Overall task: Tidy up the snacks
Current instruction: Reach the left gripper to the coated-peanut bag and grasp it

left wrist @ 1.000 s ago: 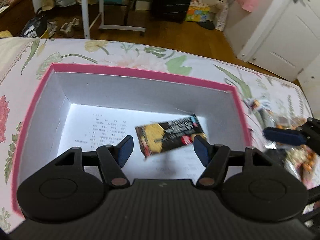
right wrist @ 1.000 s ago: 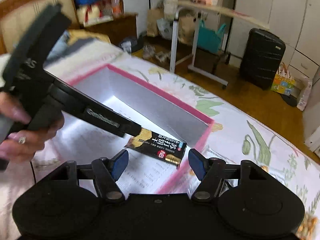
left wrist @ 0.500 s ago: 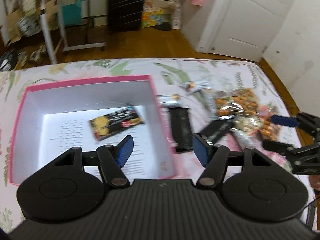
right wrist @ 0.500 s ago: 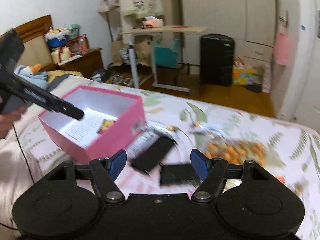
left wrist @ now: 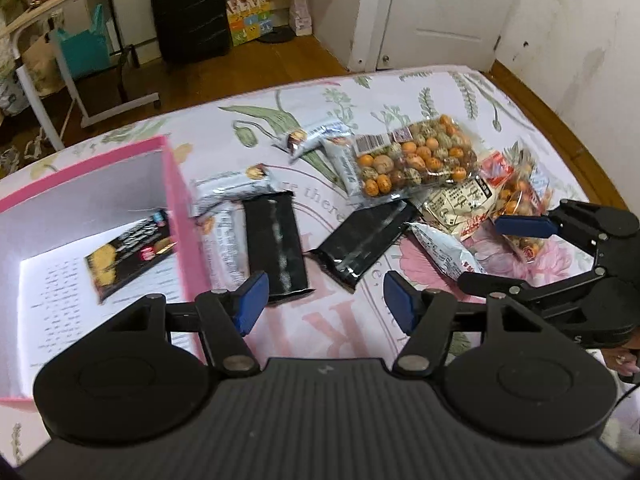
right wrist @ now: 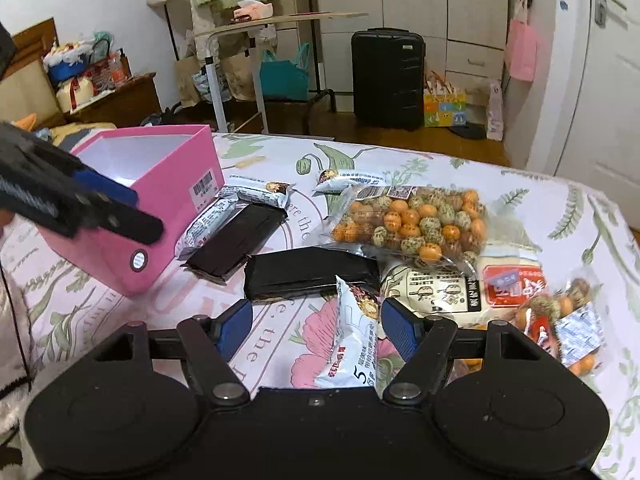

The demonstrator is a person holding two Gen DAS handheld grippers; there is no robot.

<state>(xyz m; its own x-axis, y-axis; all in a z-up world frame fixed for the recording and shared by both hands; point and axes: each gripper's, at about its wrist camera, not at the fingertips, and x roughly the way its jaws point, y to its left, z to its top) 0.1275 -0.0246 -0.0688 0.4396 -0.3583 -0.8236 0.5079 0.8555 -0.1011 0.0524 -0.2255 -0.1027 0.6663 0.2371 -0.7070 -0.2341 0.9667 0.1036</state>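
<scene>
A pink box stands on the left of the bed with one black-and-yellow snack pack lying inside. My left gripper hangs open and empty above the bedspread, just right of the box, with two black packets ahead of it. My right gripper is open low over a white snack pack that lies between its fingers, untouched. In the left wrist view the right gripper shows at the right by the snack pile. The left gripper shows before the pink box.
A clear bag of orange and green coated nuts, white bars, a beige packet and a small nut bag lie spread on the floral bedspread. Beyond the bed stand a black suitcase and a side table.
Both grippers have swung away from above the pink box to the snack pile on its right. The black-and-yellow pack stays in the box. The right gripper sank lower.
</scene>
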